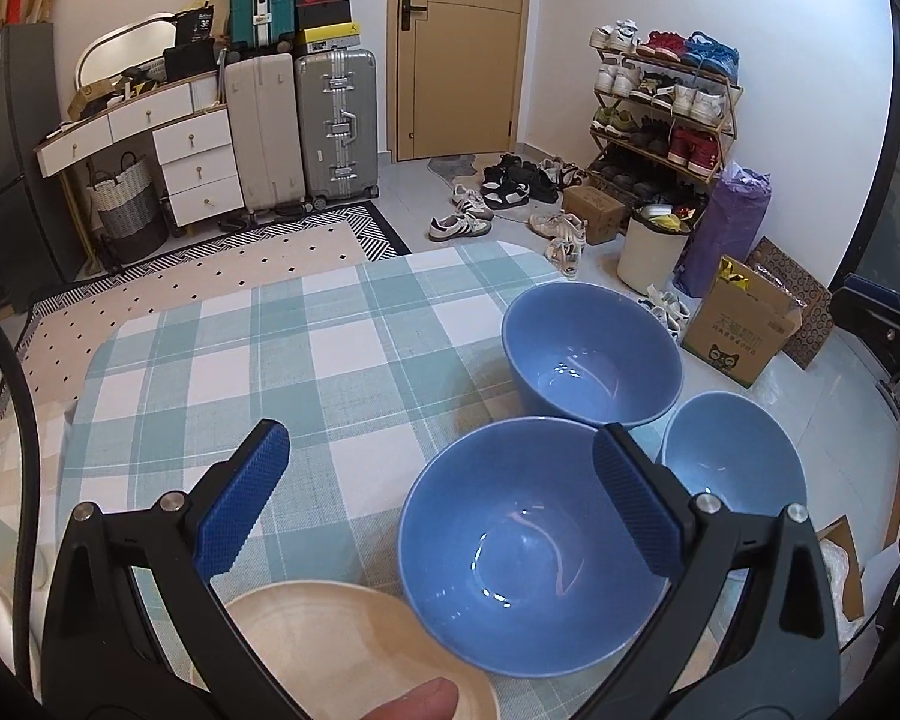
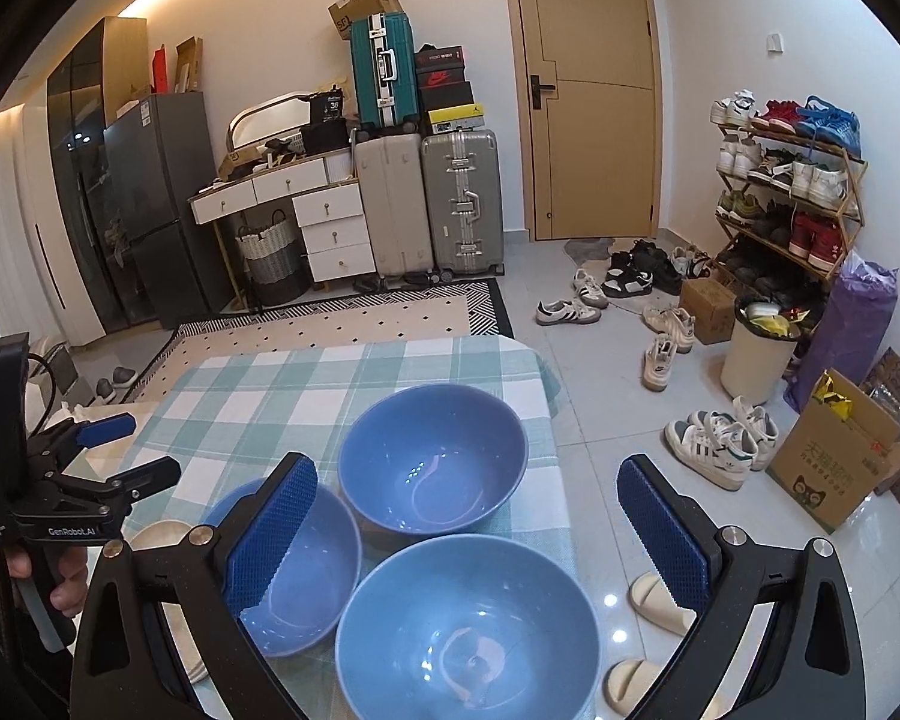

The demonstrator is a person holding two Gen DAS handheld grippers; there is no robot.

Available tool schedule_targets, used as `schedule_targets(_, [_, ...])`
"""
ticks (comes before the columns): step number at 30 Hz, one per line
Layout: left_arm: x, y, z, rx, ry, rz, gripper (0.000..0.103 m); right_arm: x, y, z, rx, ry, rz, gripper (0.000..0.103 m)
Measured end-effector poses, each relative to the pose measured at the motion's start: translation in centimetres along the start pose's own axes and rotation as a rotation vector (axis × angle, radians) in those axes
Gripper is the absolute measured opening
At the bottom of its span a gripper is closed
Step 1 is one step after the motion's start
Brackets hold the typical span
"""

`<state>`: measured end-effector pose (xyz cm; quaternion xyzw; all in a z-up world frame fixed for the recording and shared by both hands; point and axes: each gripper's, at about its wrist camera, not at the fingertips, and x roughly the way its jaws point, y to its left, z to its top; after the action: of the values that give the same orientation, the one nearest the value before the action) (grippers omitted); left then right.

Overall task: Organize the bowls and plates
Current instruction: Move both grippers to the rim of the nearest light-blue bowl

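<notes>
I hold both grippers above the checked table, jaws spread wide and empty. Three blue bowls cluster at its right edge beside a cream plate, close enough, I judge, for nesting.

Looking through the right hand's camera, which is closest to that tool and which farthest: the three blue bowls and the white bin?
1. Near bowl, just below the right tool.
2. Left bowl and far bowl: too close to call.
3. White bin, on the floor, far right.
</notes>
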<state>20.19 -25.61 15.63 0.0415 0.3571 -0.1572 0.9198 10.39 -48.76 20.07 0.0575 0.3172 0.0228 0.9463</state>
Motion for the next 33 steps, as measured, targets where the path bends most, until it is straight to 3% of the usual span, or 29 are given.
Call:
schedule_targets(17, [6.3,-1.3,2.7,0.028,0.063,-0.004,0.101,5.3,-1.6,1.4,0.018,0.066,0.007,0.102])
schedule_targets(33, [12.1,-2.2,3.2,0.033,0.132,-0.014,0.101,10.8,-2.3,0.5,0.033,0.139,0.009,0.102])
